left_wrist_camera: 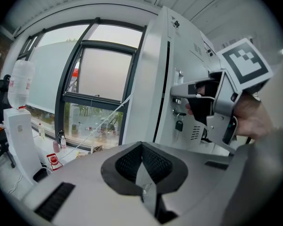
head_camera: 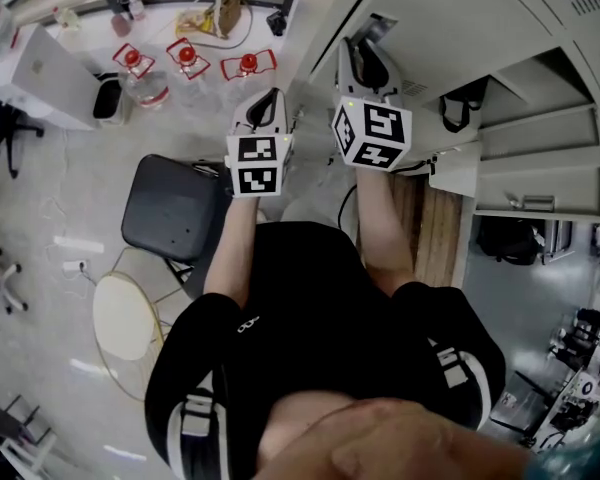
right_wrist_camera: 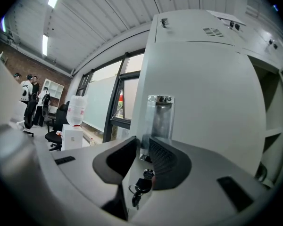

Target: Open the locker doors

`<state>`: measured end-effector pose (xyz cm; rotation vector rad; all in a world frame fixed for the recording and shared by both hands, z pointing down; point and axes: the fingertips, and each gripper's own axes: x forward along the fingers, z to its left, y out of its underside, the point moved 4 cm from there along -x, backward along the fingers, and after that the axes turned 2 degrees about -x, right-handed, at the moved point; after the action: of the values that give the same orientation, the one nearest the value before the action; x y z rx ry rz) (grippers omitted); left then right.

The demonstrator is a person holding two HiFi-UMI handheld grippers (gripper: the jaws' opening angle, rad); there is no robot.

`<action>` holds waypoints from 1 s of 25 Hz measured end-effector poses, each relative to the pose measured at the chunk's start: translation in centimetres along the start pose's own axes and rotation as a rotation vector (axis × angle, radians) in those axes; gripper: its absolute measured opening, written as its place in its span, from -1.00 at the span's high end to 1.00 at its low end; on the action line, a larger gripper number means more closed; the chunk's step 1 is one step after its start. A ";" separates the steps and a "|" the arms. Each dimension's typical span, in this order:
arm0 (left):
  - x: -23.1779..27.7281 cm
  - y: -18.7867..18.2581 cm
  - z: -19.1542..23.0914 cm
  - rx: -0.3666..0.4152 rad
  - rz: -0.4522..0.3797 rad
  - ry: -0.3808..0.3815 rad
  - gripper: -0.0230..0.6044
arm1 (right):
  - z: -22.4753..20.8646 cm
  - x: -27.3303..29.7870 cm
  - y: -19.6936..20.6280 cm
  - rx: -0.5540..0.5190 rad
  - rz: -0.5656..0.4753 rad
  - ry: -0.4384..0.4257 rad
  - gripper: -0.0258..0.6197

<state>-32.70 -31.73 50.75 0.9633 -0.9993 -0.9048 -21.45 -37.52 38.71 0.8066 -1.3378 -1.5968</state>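
Office: lockers [head_camera: 450, 28], water dispenser [left_wrist_camera: 21, 126]

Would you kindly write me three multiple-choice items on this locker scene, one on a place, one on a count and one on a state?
1. Where does the bunch of keys hang?
A. From the lock of the locker door
B. From a ceiling lamp
C. From a chair's back

2. How many red-topped items sit in a row on the floor?
A. One
B. Three
C. Five

3. How do the fingers of the left gripper stand?
A. Wide apart
B. Clamped on a bottle
C. Together, nothing between them

Answers:
1 A: the keys dangle from the lock just under the right gripper, whose fingers clamp that door's edge.
2 B: the head view shows three side by side.
3 C: the left gripper view shows the tips meeting on nothing.
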 end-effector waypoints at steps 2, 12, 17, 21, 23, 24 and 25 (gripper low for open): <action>-0.1 0.3 -0.3 -0.004 0.006 0.003 0.89 | 0.0 -0.4 0.0 0.007 -0.004 -0.014 0.63; -2.1 1.2 -1.1 -0.015 0.005 -0.008 0.89 | 0.4 -3.0 0.4 0.051 -0.039 -0.032 0.63; -2.9 0.5 -1.9 -0.016 -0.012 -0.044 0.89 | 0.4 -4.8 0.3 0.064 -0.040 -0.074 0.63; -3.3 0.1 -3.7 -0.014 -0.026 -0.048 0.89 | 0.5 -6.8 0.2 0.067 -0.063 -0.109 0.62; -3.4 0.6 -5.0 -0.015 -0.021 -0.046 0.89 | 0.4 -8.0 0.5 0.077 -0.083 -0.117 0.62; -3.5 0.8 -5.7 -0.016 -0.019 -0.046 0.89 | 0.3 -8.6 0.6 0.081 -0.091 -0.128 0.62; -3.7 1.1 -6.5 -0.018 -0.019 -0.046 0.89 | 0.2 -9.3 0.7 0.085 -0.095 -0.144 0.62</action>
<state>-27.47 -26.52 49.26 0.9419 -1.0212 -0.9538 -17.69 -29.03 38.95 0.8294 -1.4977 -1.7092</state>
